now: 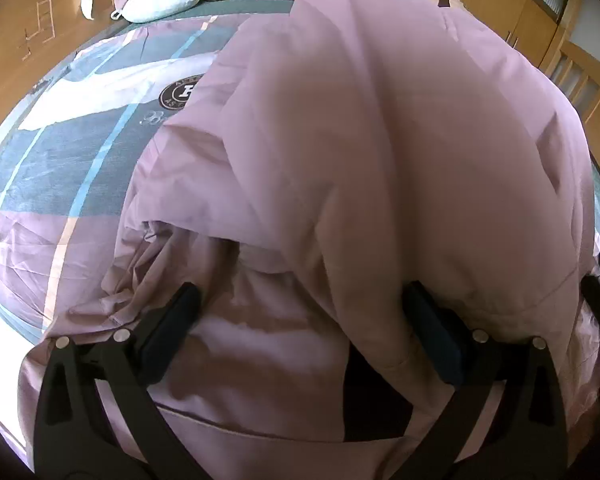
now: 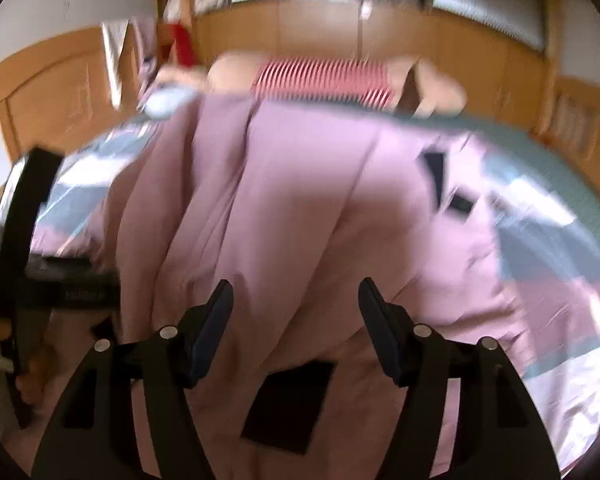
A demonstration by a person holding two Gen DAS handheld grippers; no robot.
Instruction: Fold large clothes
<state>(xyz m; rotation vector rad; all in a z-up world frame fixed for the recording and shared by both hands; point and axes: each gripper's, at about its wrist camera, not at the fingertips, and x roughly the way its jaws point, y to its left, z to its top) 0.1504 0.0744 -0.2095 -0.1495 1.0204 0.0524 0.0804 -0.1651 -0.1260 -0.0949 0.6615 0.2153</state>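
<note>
While the large mauve-pink cotton garment [image 1: 380, 140] lies heaped along the bed, bunched into deep ridges with a small black patch [image 2: 288, 408] showing near its closest edge, the step in hand looks like taking hold of that near edge to draw it out flat before any fold. The left gripper [image 1: 300, 332] has its black jaws spread wide, with a fold of the cloth draped against its right finger but nothing pinched between them. The right gripper [image 2: 296, 328] is likewise well open and holds nothing, poised over the fabric just above the patch. To do this well, each gripper should probably close on a single layer at the hem, well apart from the other, so the cloth comes up taut rather than as a wad; grabbing a ridge would likely catch several layers. Beneath lies a patterned bedspread [image 1: 60, 152] in grey-blue, white and lilac blocks. At the far end sit a pale blue cushion [image 1: 160, 4] and a red-and-white striped pillow [image 2: 324, 80], backed by honey-coloured wooden cupboards [image 2: 320, 28].
</note>
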